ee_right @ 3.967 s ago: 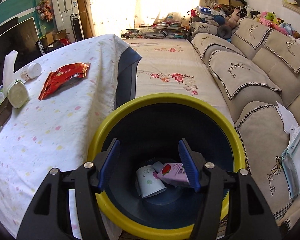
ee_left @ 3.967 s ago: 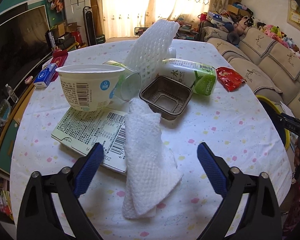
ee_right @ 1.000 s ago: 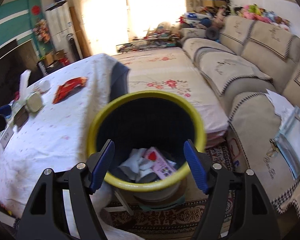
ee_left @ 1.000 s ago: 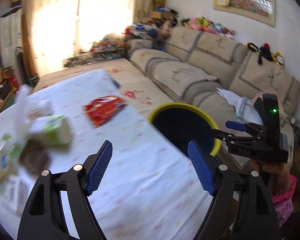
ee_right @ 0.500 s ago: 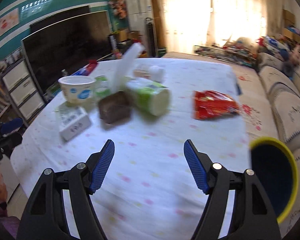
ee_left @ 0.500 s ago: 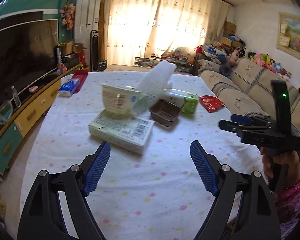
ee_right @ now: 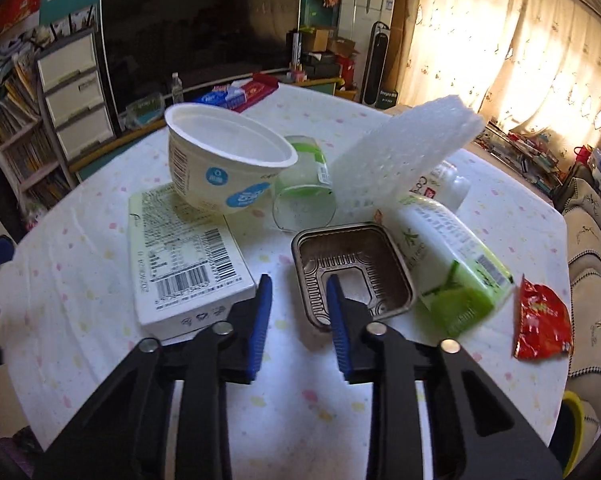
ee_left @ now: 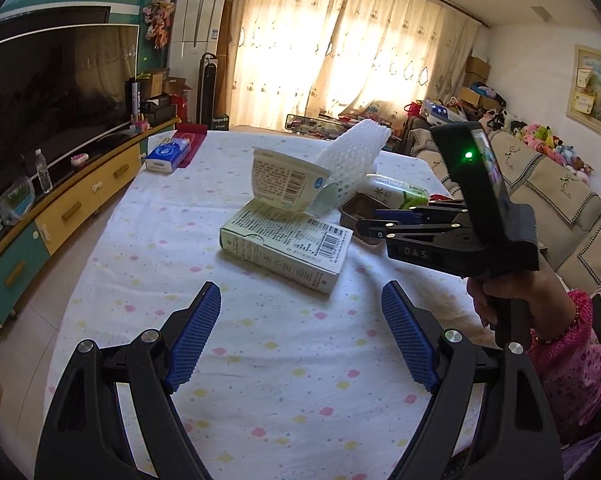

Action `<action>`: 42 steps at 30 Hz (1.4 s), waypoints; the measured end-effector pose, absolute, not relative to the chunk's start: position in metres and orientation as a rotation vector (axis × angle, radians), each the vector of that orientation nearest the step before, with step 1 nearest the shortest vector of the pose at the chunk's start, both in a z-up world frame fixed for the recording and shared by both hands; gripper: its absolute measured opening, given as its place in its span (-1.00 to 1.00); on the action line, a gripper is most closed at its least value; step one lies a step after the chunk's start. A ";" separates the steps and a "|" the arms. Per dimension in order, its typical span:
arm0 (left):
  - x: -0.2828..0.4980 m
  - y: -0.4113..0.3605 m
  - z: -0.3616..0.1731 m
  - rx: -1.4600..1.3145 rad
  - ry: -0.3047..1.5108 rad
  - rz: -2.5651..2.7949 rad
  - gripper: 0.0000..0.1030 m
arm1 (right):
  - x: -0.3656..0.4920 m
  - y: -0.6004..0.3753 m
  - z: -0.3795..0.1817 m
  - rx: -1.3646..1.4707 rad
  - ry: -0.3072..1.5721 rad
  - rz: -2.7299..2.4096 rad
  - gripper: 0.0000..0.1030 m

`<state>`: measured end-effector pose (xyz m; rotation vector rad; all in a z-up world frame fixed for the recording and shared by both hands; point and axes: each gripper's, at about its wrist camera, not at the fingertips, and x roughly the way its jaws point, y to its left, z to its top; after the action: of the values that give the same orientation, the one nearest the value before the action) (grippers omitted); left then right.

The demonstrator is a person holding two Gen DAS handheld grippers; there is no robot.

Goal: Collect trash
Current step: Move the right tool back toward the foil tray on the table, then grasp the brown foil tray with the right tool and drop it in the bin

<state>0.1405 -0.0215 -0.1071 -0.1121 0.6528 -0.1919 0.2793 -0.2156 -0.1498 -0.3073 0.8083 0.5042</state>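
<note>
Straddling the near rim of the brown square plastic tray [ee_right: 354, 270] mid-worktop, my right tool [ee_right: 298, 284] is half open and empty; my left tool [ee_left: 300, 298] gapes wide, empty. Closing carelessly could tip the tray into the lying green-and-white bottle [ee_right: 452, 264].

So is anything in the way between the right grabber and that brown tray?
No. The right gripper is open at the brown tray, its fingers straddling the near rim. The flat carton lies off to the left.
</note>
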 end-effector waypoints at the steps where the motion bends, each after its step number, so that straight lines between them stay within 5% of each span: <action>1: 0.142 -0.020 -0.109 -0.117 0.657 -0.190 0.59 | 0.283 -0.213 -0.153 -0.321 0.820 0.500 -0.55; 10: 0.147 -0.022 -0.117 -0.126 0.683 -0.196 0.59 | 0.290 -0.207 -0.165 -0.341 0.837 0.488 -0.90; 26: 0.151 -0.044 -0.120 -0.094 0.705 -0.230 0.60 | 0.210 -0.313 -0.112 -0.144 0.671 0.329 -0.92; 42: 0.145 -0.075 -0.114 -0.033 0.698 -0.245 0.69 | 0.206 -0.514 -0.174 0.018 0.798 -0.233 -0.91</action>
<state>0.1452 -0.0749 -0.1142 -0.0327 0.6979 -0.2452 0.2060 -0.5140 -0.1741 0.0180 0.7981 -0.2331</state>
